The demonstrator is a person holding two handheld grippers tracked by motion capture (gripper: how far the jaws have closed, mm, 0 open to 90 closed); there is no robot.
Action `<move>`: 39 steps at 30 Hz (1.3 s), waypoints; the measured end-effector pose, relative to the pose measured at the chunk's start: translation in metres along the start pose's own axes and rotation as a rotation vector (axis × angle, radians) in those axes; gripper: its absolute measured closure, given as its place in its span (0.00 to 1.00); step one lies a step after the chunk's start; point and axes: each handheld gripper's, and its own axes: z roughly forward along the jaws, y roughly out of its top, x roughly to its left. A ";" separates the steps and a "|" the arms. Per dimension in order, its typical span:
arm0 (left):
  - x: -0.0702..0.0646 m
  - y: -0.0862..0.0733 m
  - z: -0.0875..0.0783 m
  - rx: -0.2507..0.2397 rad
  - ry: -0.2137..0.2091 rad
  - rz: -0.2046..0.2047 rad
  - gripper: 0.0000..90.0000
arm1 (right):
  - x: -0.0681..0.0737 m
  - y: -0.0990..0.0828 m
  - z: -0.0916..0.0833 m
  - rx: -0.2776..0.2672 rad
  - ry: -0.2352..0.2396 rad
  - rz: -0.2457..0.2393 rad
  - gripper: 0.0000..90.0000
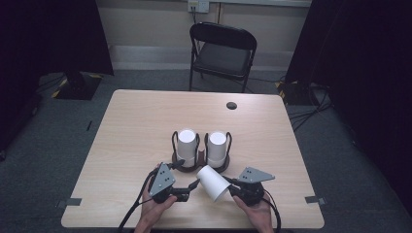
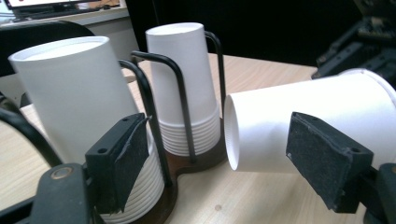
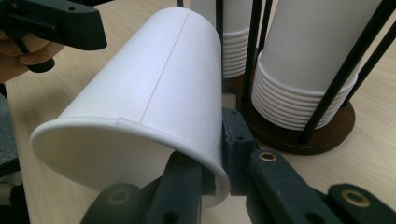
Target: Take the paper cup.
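A loose white paper cup (image 1: 213, 182) lies tilted on its side just in front of the holder, base toward the left. My right gripper (image 1: 229, 183) is shut on its rim, one jaw inside the cup (image 3: 154, 102) and one outside, as the right gripper (image 3: 215, 163) view shows. My left gripper (image 1: 188, 174) stands open beside the cup's base. In its own view the left gripper (image 2: 223, 156) has the cup (image 2: 317, 121) base between its pads (image 2: 119, 158), which do not press on it. Two stacks of white cups (image 1: 186, 141) (image 1: 217, 145) stand upside down in a black wire holder (image 2: 196, 163).
The holder stands mid-table on the light wooden table (image 1: 136, 126). A dark cable hole (image 1: 231, 105) sits near the far edge. A black folding chair (image 1: 223, 48) stands behind the table. Both hands rest at the near edge.
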 end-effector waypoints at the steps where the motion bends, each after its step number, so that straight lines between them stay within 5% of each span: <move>1: -0.001 0.000 0.000 0.004 -0.002 0.003 0.23 | 0.000 0.001 0.000 0.007 0.003 -0.001 0.95; 9: -0.007 -0.001 0.004 0.025 -0.049 0.012 0.19 | -0.005 0.004 -0.002 0.066 0.023 0.001 0.95; 16: -0.016 -0.002 0.008 0.039 -0.078 0.062 0.19 | -0.007 0.010 -0.004 0.101 0.032 -0.016 0.95; 35: -0.037 -0.006 0.017 0.105 -0.128 0.261 0.18 | -0.010 0.020 -0.005 0.208 0.084 -0.033 0.96; 39: -0.041 -0.008 0.021 0.134 -0.109 0.305 0.18 | -0.014 0.022 -0.006 0.237 0.118 -0.005 0.96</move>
